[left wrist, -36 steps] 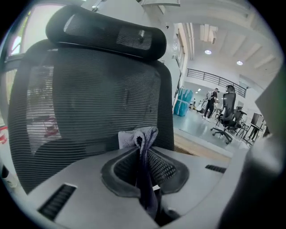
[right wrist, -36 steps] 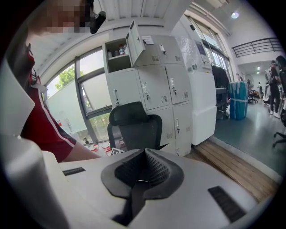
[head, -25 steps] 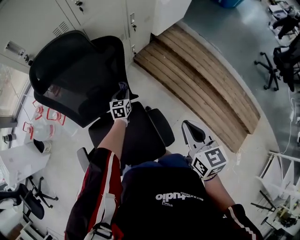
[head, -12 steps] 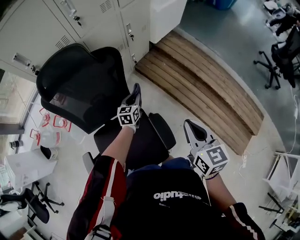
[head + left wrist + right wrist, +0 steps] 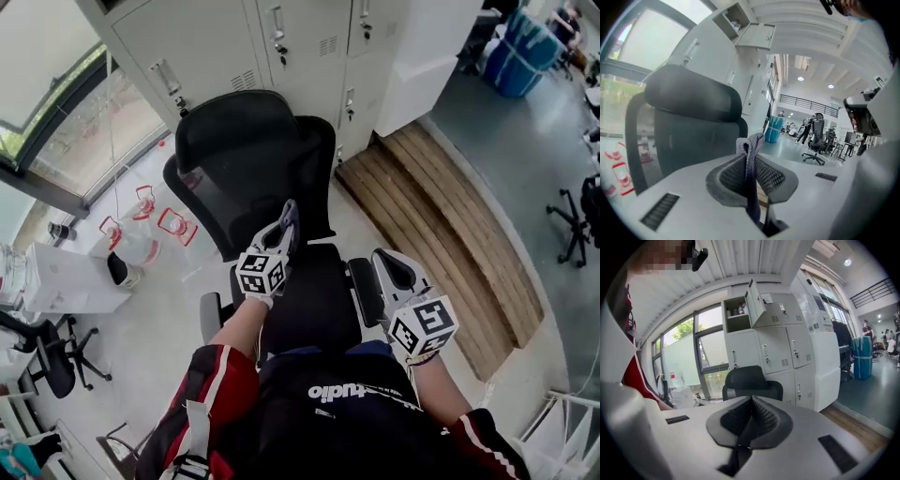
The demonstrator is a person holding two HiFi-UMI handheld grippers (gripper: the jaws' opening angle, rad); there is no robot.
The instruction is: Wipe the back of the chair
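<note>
A black office chair stands in front of me, its mesh backrest (image 5: 248,173) upright, with a headrest on top, and its seat (image 5: 314,305) below my arms. My left gripper (image 5: 289,216) is shut on a grey-purple cloth (image 5: 751,154), held just in front of the backrest's lower right part; whether it touches is unclear. In the left gripper view the backrest (image 5: 689,136) fills the left side. My right gripper (image 5: 386,261) is shut and holds nothing, low at the right above the chair's armrest (image 5: 361,286). The right gripper view shows the chair (image 5: 750,379) farther off.
Grey lockers (image 5: 281,47) stand behind the chair, one door open in the right gripper view. A wooden step (image 5: 450,216) lies at the right. A white box (image 5: 66,281) and red-printed bags (image 5: 150,225) sit at the left by the window. Other chairs (image 5: 47,361) stand nearby.
My head view has swung, so the chair now sits in the middle. The left gripper with the cloth has moved from the backrest's right edge to in front of its lower part.
</note>
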